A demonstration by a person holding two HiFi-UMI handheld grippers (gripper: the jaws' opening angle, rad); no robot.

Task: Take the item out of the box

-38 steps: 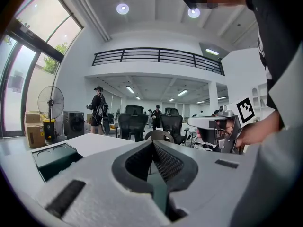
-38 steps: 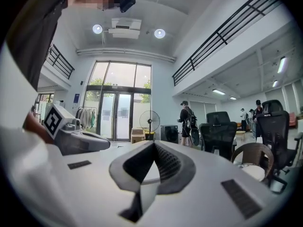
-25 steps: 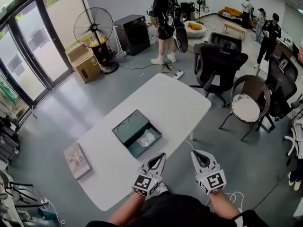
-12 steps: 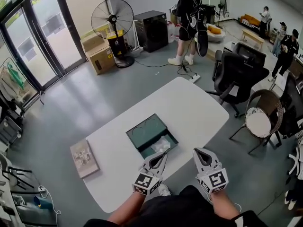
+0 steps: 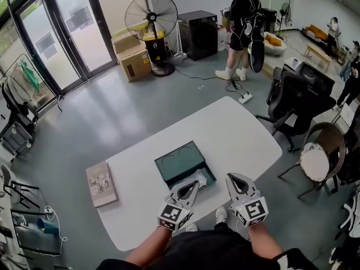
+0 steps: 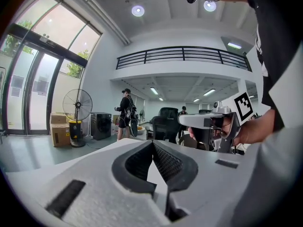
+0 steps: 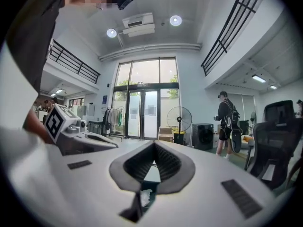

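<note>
On the white table lies an open dark green box. A crumpled white item sits in its near right corner. My left gripper is shut and empty, its tips at the box's near edge just beside the item. My right gripper hovers to the right of the box, shut and empty. In the left gripper view the left gripper's jaws meet at the tip, with the right gripper to the side. In the right gripper view the right gripper's jaws frame the box and the item below.
A flat picture book lies on the table's left end. Beyond the table stand a floor fan, cardboard boxes, a black cabinet and a person. An office chair and a wicker chair stand at the right.
Both grippers have moved forward over the table toward the box. The left tips now reach the box's near edge; the right is level with the box's right side. Jaws stayed shut.
</note>
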